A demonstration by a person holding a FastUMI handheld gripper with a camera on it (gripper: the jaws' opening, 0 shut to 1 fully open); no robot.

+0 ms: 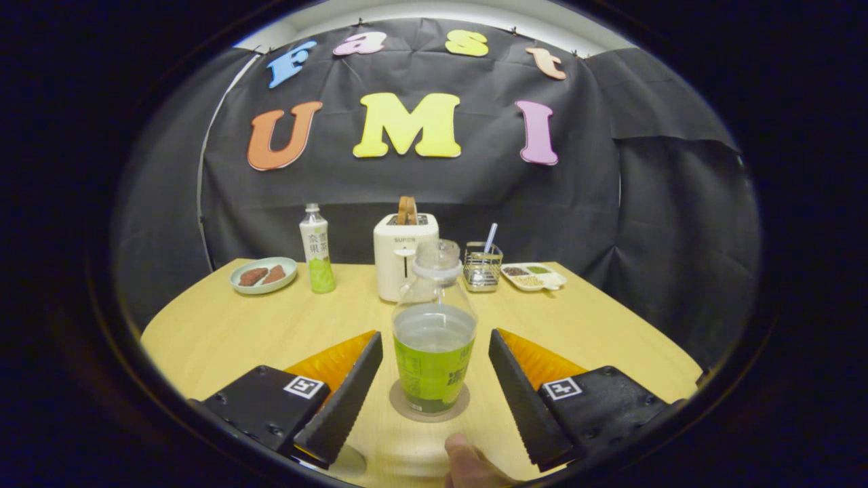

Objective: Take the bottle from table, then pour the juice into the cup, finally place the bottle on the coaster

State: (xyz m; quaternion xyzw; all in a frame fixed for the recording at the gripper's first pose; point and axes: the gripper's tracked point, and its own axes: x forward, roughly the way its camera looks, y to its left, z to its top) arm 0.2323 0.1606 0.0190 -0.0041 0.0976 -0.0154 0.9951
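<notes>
A clear bottle (434, 332) with a green label and pale juice stands upright on a round brown coaster (429, 410) on the wooden table (271, 332). My gripper (434, 352) is open, its two fingers on either side of the bottle with a gap on each side, neither touching it. Part of a pale round rim (349, 462), perhaps the cup, peeks out below the left finger; I cannot tell what it is.
At the back of the table stand a second green-labelled bottle (317, 249), a white toaster (403, 254) with bread, a wire holder (483, 267) with a straw, a green plate (264, 274) of food and a white snack tray (534, 276). A person's fingertip (468, 464) shows near me.
</notes>
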